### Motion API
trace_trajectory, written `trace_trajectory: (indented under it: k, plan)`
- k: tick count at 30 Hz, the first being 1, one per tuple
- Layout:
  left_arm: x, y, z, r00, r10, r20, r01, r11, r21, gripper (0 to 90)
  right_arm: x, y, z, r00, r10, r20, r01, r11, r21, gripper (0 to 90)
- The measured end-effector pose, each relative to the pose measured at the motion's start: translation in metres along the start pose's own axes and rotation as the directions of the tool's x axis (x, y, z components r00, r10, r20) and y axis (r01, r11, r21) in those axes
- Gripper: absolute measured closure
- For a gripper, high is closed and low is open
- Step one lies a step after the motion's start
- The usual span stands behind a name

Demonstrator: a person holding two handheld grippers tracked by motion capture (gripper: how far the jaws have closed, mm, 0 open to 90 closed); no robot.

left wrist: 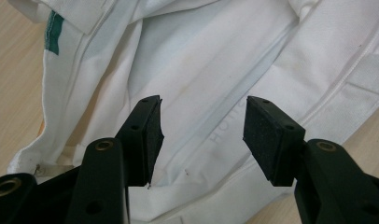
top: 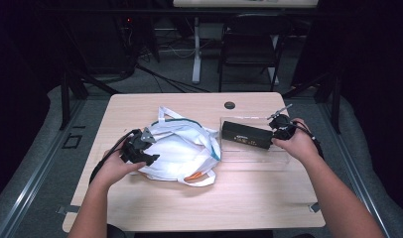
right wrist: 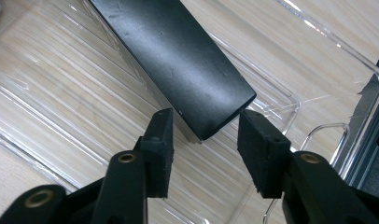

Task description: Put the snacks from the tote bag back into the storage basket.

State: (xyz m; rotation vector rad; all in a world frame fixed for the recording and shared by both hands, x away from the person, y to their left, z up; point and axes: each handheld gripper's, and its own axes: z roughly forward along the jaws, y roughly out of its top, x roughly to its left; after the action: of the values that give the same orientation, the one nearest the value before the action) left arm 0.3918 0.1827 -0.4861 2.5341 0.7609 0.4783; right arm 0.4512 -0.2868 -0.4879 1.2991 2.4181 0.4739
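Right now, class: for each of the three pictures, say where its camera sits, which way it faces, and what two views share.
High view: above the person's side, facing forward and down on the table; both forearms show.
Left gripper view: on the left gripper, facing the white cloth bag; its fingers show.
Right gripper view: on the right gripper, facing the black box in the clear tray.
Shared: high and right gripper views both show the box.

A long black box (top: 246,135) lay flat in a clear plastic tray (top: 254,159) on the right of the table, its scuffed end facing right. A crumpled white cloth bag (top: 182,148), green-trimmed, lay just left of the tray, straps loose.
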Motion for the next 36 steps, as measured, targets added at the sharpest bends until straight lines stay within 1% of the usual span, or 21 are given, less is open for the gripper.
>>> trace_trajectory:
  k: [1, 4, 7, 10, 12, 13, 15, 16, 17, 19, 22, 23, 24, 25, 28, 29, 31, 32, 34, 35, 36]
  plan:
    - [0.0, 0.0, 0.0, 1.0, 0.0, 0.0, 0.0, 1.0, 0.001, 46.7, -0.001, -0.001, 0.0, 1.0, -0.003, 0.005, 0.003, 1.0, 0.005, 54.7]
    - [0.0, 0.0, -0.001, 1.0, -0.001, 0.0, 0.001, 1.0, 0.001, 46.7, -0.002, -0.002, -0.001, 0.9998, 0.019, -0.007, -0.019, 1.0, -0.004, 53.6]
    - [0.0, 0.0, -0.001, 1.0, 0.001, 0.001, -0.001, 1.0, -0.004, 46.6, -0.004, -0.004, 0.0, 0.9999, 0.012, -0.012, -0.012, 1.0, 0.021, 52.2]
    - [0.0, 0.0, -0.001, 1.0, -0.001, 0.0, 0.001, 1.0, -0.002, 46.6, -0.004, -0.006, 0.002, 0.9997, 0.021, -0.01, -0.02, 1.0, 0.024, 50.7]
    - [-0.001, 0.0, -0.001, 1.0, -0.001, -0.003, 0.001, 1.0, -0.001, 46.6, -0.005, -0.007, 0.003, 0.9999, 0.012, -0.012, -0.011, 0.999, 0.041, 50.5]
    - [0.0, 0.0, -0.001, 1.0, 0.0, 0.001, 0.0, 1.0, -0.003, 46.6, -0.005, -0.008, 0.004, 0.9998, 0.016, -0.012, -0.016, 0.999, 0.034, 50.4]
    - [-0.001, 0.0, -0.001, 1.0, 0.002, 0.0, -0.002, 1.0, -0.005, 46.6, -0.004, -0.009, 0.007, 0.9997, 0.022, -0.012, -0.021, 0.999, 0.04, 50.4]
    - [-0.001, 0.0, -0.001, 1.0, 0.001, 0.0, -0.001, 1.0, -0.005, 46.6, -0.005, -0.009, 0.007, 0.9998, 0.012, -0.013, -0.011, 0.998, 0.056, 50.4]
    - [-0.001, 0.0, -0.001, 1.0, 0.004, 0.0, -0.004, 1.0, 0.0, 46.6, -0.004, -0.01, 0.009, 0.9996, 0.027, -0.01, -0.027, 0.999, 0.044, 50.4]
    - [-0.001, 0.0, 0.0, 1.0, 0.002, 0.0, -0.002, 1.0, -0.001, 46.6, -0.004, -0.01, 0.011, 0.9997, 0.026, -0.005, -0.025, 0.998, 0.05, 50.4]
    - [-0.001, 0.0, 0.0, 1.0, 0.003, 0.0, -0.003, 1.0, -0.001, 46.6, -0.005, -0.01, 0.013, 0.9997, 0.021, -0.012, -0.02, 0.998, 0.061, 50.6]
    - [-0.001, 0.0, 0.0, 1.0, 0.006, -0.004, -0.006, 1.0, 0.001, 46.6, -0.005, -0.01, 0.014, 0.9998, 0.016, -0.014, -0.015, 0.998, 0.066, 50.8]
    - [-0.001, 0.0, 0.0, 1.0, 0.009, -0.004, -0.009, 1.0, 0.004, 46.6, -0.004, -0.01, 0.015, 0.9998, 0.021, -0.006, -0.021, 0.998, 0.067, 51.1]
    - [-0.001, 0.0, 0.0, 0.9999, 0.01, -0.004, -0.01, 0.9999, 0.005, 46.6, -0.004, -0.01, 0.016, 0.9997, 0.022, -0.01, -0.021, 0.997, 0.067, 51.6]
    - [-0.001, 0.0, 0.0, 1.0, 0.006, -0.004, -0.006, 1.0, 0.001, 46.6, -0.003, -0.009, 0.018, 0.9998, 0.018, -0.005, -0.018, 0.997, 0.072, 53.3]
    - [-0.001, 0.0, 0.0, 1.0, 0.006, -0.004, -0.006, 1.0, 0.001, 46.6, -0.002, -0.009, 0.018, 0.9998, 0.015, -0.011, -0.014, 0.997, 0.075, 54.1]
    - [-0.001, 0.0, 0.0, 0.9999, 0.013, 0.002, -0.013, 0.9999, 0.004, 46.6, -0.001, -0.009, 0.019, 0.9999, 0.013, -0.01, -0.013, 0.997, 0.072, 57.1]
    - [-0.001, 0.0, 0.0, 0.9999, 0.014, 0.003, -0.014, 0.9999, 0.006, 46.6, -0.001, -0.008, 0.019, 1.0, 0.002, -0.004, -0.002, 0.997, 0.083, 58.1]
    - [-0.002, 0.0, 0.001, 0.9998, 0.017, 0.003, -0.017, 0.9998, 0.01, 46.6, 0.001, -0.007, 0.02, 1.0, -0.001, -0.003, 0.002, 0.996, 0.09, 61.0]
    - [-0.002, 0.0, 0.001, 0.9998, 0.019, 0.002, -0.019, 0.9997, 0.012, 46.6, 0.002, -0.008, 0.021, 0.9997, 0.02, -0.011, -0.019, 0.997, 0.068, 61.5]
    - [-0.003, 0.0, 0.001, 0.9998, 0.019, 0.003, -0.019, 0.9997, 0.013, 46.6, 0.002, -0.008, 0.022, 0.9998, 0.018, -0.007, -0.018, 0.997, 0.07, 62.2]
